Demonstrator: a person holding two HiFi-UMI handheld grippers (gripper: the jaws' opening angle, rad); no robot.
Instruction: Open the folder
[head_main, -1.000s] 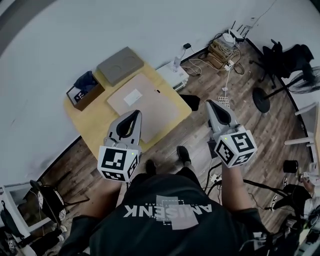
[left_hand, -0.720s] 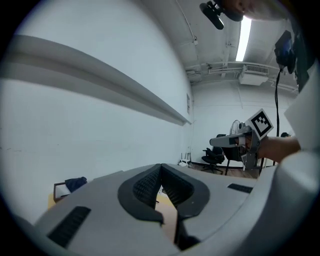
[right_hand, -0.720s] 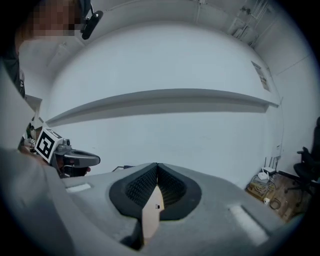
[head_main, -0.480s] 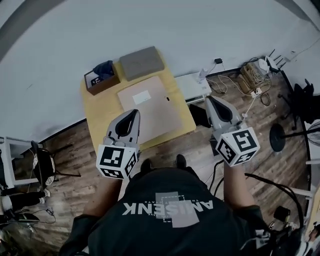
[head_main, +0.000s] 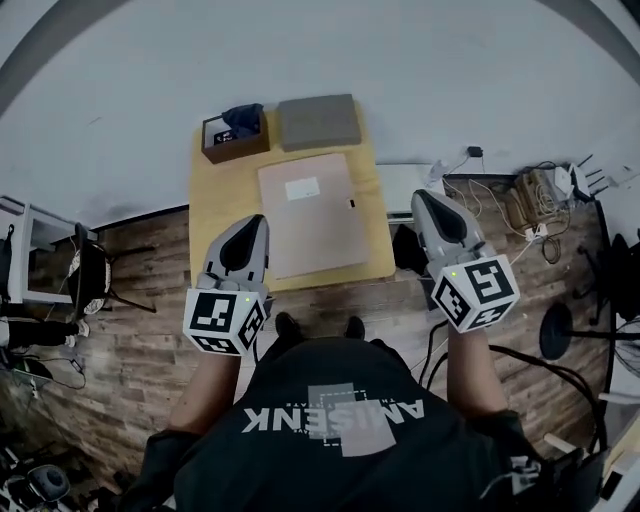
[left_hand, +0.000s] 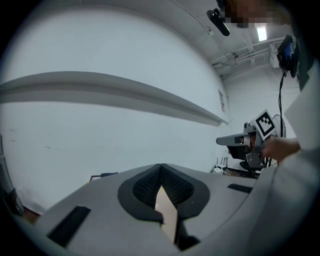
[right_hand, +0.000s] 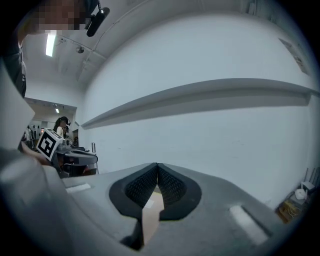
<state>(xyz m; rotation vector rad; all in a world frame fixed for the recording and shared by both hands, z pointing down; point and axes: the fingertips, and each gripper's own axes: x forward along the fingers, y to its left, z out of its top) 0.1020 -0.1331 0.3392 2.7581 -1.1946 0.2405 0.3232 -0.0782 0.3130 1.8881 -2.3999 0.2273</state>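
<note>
Head view: folder (head_main: 310, 215) lies ahead between both grippers, long axis running away from you. Your left gripper (head_main: 250, 225) is nearer than your right gripper (head_main: 428, 200). Both clenched, empty.

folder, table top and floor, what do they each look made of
The folder looks like matte card or thin board: flat, pale beige, no shine. The table top looks like light wood or laminate, smooth and yellowish; grain can't be made out. The floor looks like wood planks or plank-pattern laminate: brown strips with seams.
</note>
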